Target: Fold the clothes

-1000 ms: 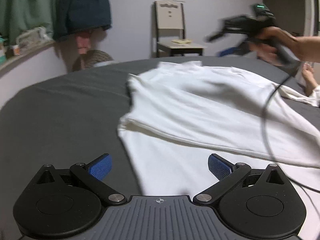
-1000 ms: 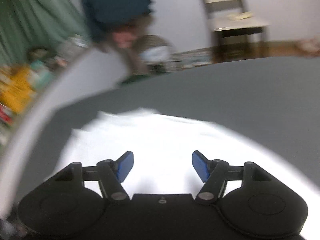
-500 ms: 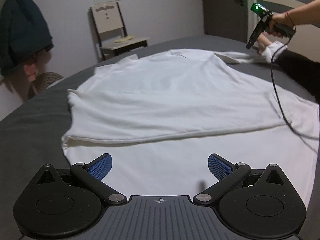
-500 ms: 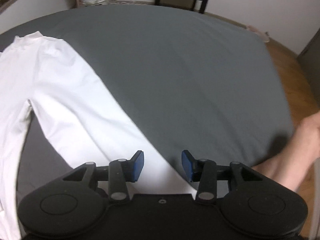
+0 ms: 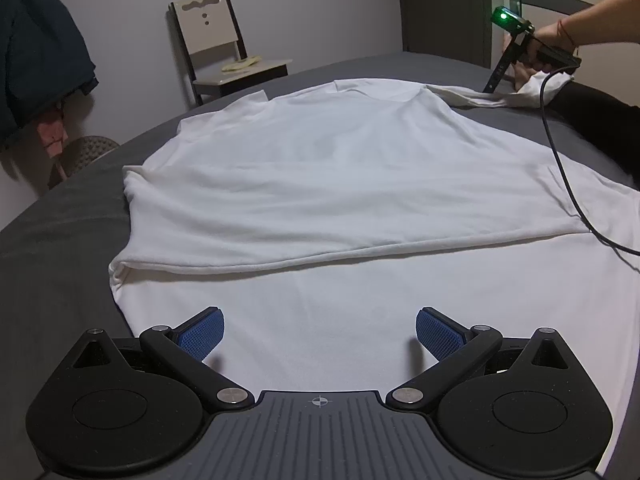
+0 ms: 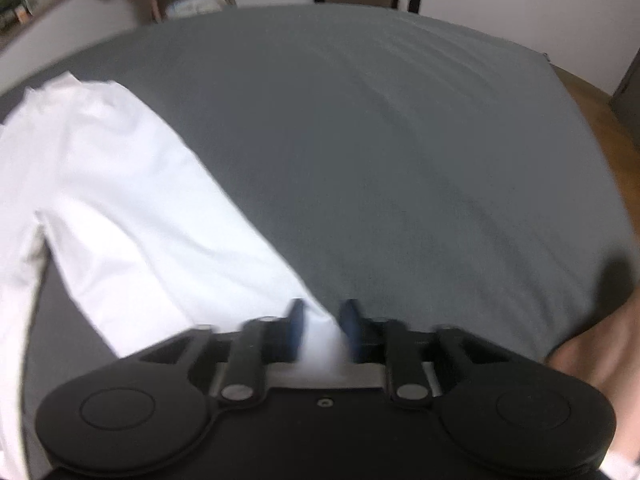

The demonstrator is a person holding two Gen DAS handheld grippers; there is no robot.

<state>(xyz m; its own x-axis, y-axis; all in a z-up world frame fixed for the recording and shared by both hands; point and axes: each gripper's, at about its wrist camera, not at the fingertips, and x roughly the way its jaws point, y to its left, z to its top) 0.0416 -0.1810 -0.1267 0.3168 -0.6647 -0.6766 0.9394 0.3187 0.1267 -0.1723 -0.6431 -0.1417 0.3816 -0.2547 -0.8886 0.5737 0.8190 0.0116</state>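
A white long-sleeved shirt [image 5: 320,184] lies spread on the dark grey bed [image 5: 60,240], its lower part folded up into a ridge across the middle. My left gripper [image 5: 320,332] hangs open over the shirt's near edge, nothing between its blue pads. At the far right, a hand holds my right gripper [image 5: 496,80] at the end of the shirt's sleeve [image 5: 480,98]. In the blurred right wrist view, the right gripper [image 6: 322,324] has its fingers drawn close with the white sleeve [image 6: 132,208] end between them.
A black cable [image 5: 560,160] trails from the right gripper across the shirt's right side. A chair [image 5: 224,60] stands beyond the bed, a dark jacket [image 5: 36,60] hangs at the left with a basket [image 5: 84,152] below. Bare grey bed [image 6: 400,140] stretches right of the sleeve.
The right gripper swung out to the sleeve's end and its fingers narrowed onto the cloth. The left gripper turned toward the shirt's middle and stays open.
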